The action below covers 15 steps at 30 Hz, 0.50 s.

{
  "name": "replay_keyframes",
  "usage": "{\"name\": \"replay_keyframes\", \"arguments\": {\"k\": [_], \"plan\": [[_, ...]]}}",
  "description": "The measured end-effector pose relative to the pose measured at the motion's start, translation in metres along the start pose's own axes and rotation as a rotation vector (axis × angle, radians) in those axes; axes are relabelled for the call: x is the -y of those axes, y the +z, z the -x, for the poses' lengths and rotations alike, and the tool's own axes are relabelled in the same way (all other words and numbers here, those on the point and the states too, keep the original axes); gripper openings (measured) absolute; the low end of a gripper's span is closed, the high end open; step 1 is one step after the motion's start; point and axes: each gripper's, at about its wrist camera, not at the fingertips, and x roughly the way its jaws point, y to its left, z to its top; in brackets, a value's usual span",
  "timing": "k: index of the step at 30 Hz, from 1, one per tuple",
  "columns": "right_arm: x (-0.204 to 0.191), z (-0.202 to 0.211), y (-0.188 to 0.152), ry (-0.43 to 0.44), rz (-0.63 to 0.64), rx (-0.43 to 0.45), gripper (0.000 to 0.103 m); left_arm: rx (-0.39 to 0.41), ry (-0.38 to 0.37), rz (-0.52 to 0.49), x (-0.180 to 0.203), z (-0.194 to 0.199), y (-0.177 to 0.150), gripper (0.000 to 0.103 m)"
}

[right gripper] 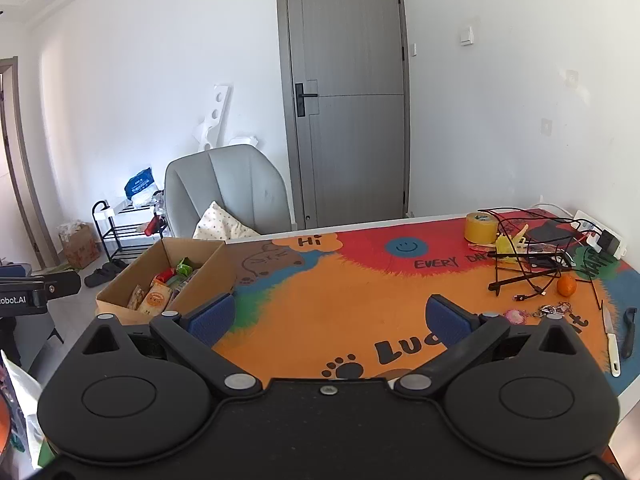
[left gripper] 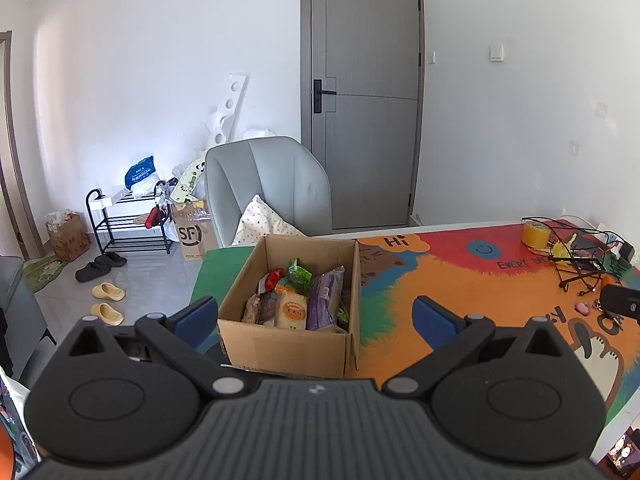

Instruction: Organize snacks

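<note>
Two tools, one cardboard box of snacks on the worktop; both tools spread wide and empty.

The left tool (left gripper: pixel 316 316) sits directly before the one open cardboard box (left gripper: pixel 288 344), its blue pads wide apart with nothing between them. The right tool (right gripper: pixel 332 316) is likewise wide open and empty over the bare colourful mat (right gripper: pixel 360 292), the box ahead and to its left. Box contents: at least five snack packets, standing packed together, including one purple packet (left gripper: pixel 325 296), one orange-labelled packet (left gripper: pixel 292 312), one green packet (left gripper: pixel 299 273) and one red packet (left gripper: pixel 271 280). Ahead-right of the right tool: one yellow tape roll (right gripper: pixel 480 227), one orange fruit (right gripper: pixel 566 285), one knife (right gripper: pixel 612 340), tangled black cables (right gripper: pixel 528 264).
</note>
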Motion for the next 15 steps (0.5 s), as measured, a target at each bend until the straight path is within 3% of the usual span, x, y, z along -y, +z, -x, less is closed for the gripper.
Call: {"name": "replay_keyframes", "arguments": {"k": [15], "plan": [[-0.0021,-0.0079,-0.0033,-0.017,0.005,-0.025,0.103,-0.030,0.001,0.007,-0.0006,-0.0085,-0.0072,0.103]]}}
